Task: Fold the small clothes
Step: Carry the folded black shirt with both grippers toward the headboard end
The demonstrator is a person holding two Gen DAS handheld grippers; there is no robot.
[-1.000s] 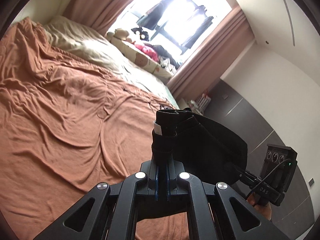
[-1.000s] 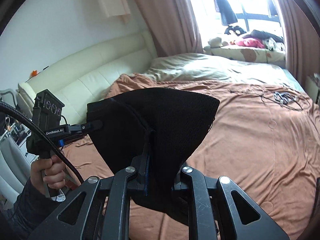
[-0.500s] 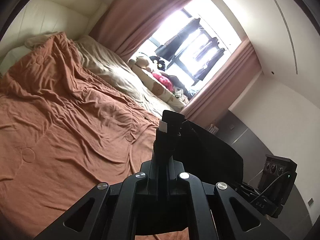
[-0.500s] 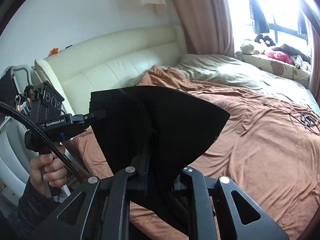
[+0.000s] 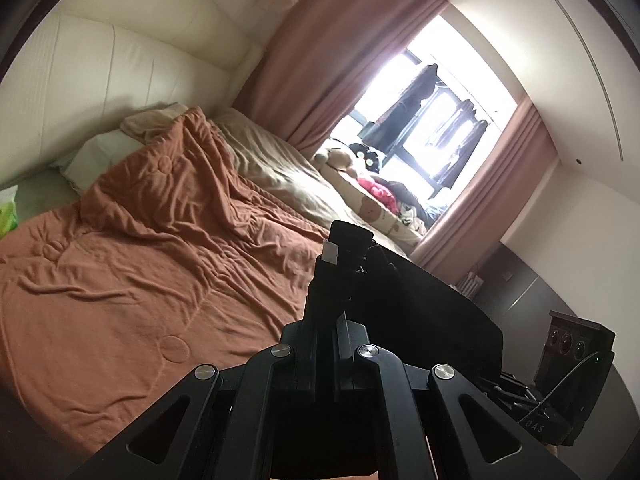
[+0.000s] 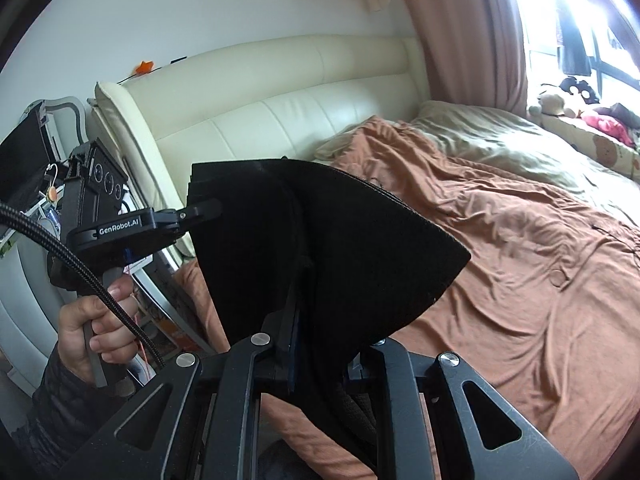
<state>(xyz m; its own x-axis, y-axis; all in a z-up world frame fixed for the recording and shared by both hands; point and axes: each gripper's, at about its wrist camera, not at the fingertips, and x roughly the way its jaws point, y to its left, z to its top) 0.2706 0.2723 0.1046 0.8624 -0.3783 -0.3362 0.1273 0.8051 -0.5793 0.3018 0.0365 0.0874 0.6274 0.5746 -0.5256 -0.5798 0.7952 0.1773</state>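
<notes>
Both tongs [image 6: 200, 213] [image 5: 345, 258] on black garment [image 6: 320, 248]; hand [image 6: 94, 324] right-view only.

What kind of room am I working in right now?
A bedroom, it seems: a bed with a rumpled orange-brown duvet, a cream padded headboard, and pink curtains at a bright window with soft toys on the ledge.

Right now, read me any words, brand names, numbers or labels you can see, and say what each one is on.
"GenRobot.AI": white letters on the side of the left claw, seen from the right wrist.
"DAS", partly legible: on the body of the right claw's handle unit, seen from the left wrist; likely cut off.
White tag on the black garment: no print readable.
</notes>
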